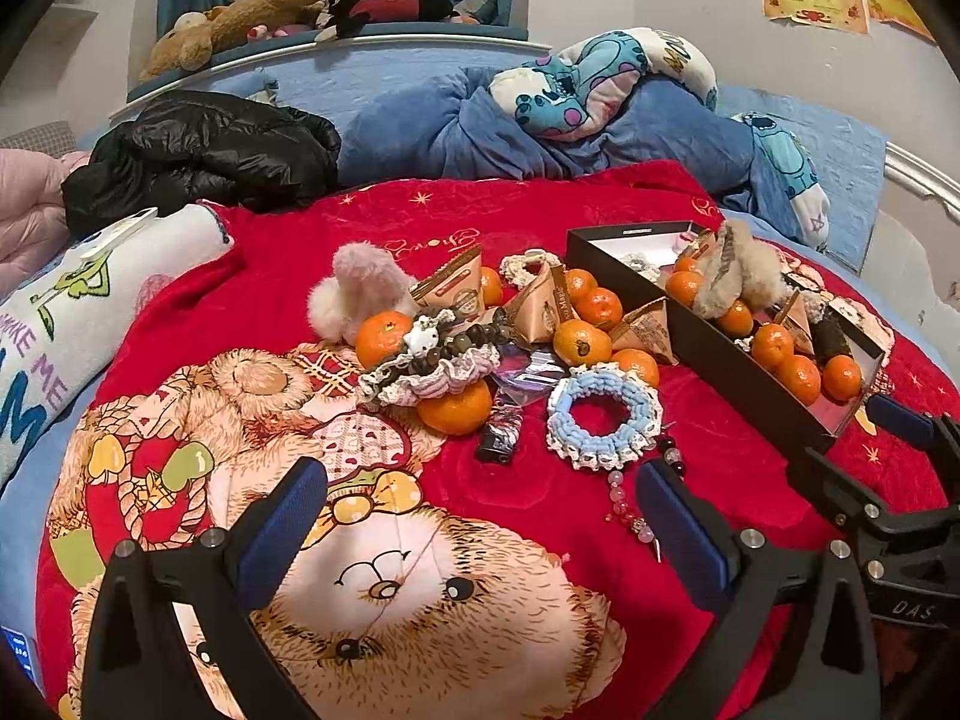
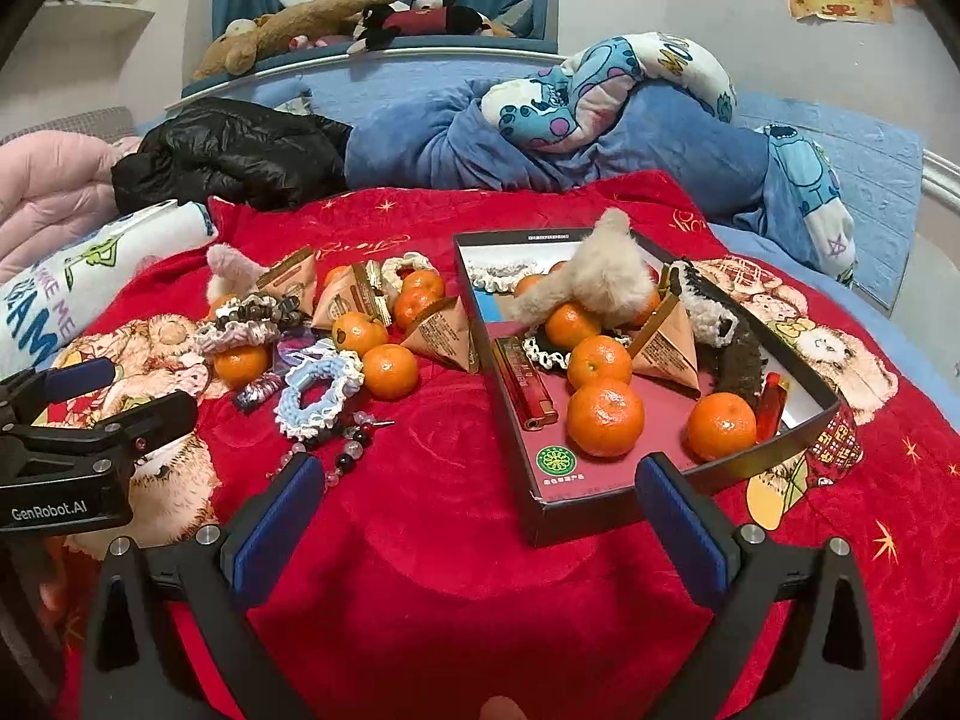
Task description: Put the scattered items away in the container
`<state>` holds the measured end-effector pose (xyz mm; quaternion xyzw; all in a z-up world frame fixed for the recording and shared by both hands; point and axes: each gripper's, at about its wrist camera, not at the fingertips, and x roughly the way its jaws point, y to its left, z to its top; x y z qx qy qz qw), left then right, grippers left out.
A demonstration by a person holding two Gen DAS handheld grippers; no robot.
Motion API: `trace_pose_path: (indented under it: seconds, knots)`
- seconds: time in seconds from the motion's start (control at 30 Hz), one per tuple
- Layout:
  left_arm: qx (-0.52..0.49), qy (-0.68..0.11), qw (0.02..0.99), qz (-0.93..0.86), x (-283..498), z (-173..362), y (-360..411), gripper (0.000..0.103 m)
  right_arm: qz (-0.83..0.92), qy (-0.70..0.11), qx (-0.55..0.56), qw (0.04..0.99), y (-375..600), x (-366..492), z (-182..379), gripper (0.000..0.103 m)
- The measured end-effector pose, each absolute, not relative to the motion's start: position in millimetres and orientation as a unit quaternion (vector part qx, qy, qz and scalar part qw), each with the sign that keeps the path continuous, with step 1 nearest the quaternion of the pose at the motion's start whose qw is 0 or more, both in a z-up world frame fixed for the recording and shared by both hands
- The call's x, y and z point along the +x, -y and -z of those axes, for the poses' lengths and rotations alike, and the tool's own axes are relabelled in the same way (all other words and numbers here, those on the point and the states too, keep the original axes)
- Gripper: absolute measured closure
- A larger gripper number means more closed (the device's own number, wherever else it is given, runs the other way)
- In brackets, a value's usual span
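A black shallow box point(image 2: 543, 513) point(image 1: 732, 369) lies on the red bear blanket and holds tangerines point(image 2: 605, 417), a beige fluffy toy point(image 2: 606, 276), a red lighter point(image 2: 525, 384) and a triangular packet point(image 2: 666, 348). Left of it lie scattered tangerines point(image 1: 454, 408), triangular packets point(image 1: 540, 306), a blue crocheted scrunchie point(image 1: 603, 414), a frilled scrunchie point(image 1: 429, 363), a bead bracelet point(image 1: 627, 501) and a pink fluffy toy point(image 1: 360, 291). My left gripper point(image 1: 480, 531) is open and empty, low over the blanket in front of the pile. My right gripper point(image 2: 480, 531) is open and empty at the box's near corner.
A black jacket point(image 1: 204, 150), blue bedding point(image 1: 468, 126) and a printed plush pillow point(image 1: 600, 78) lie behind the blanket. A white printed pillow point(image 1: 78, 312) is at the left. Plush toys point(image 1: 300, 0) line the headboard shelf. A fingertip point(image 2: 501, 708) shows at the bottom edge.
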<state>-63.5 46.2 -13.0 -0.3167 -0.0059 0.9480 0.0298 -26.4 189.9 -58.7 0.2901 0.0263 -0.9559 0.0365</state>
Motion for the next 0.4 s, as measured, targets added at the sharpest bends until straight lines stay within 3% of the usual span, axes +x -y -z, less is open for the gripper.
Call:
trace_pose_path:
  seconds: [0.4]
  knots:
    - [-0.317,0.003,0.032,-0.948,-63.2,14.7,-48.5,0.000,0.950,-0.003,0.310,0.038,-194.8,-32.3,62.1,0.000]
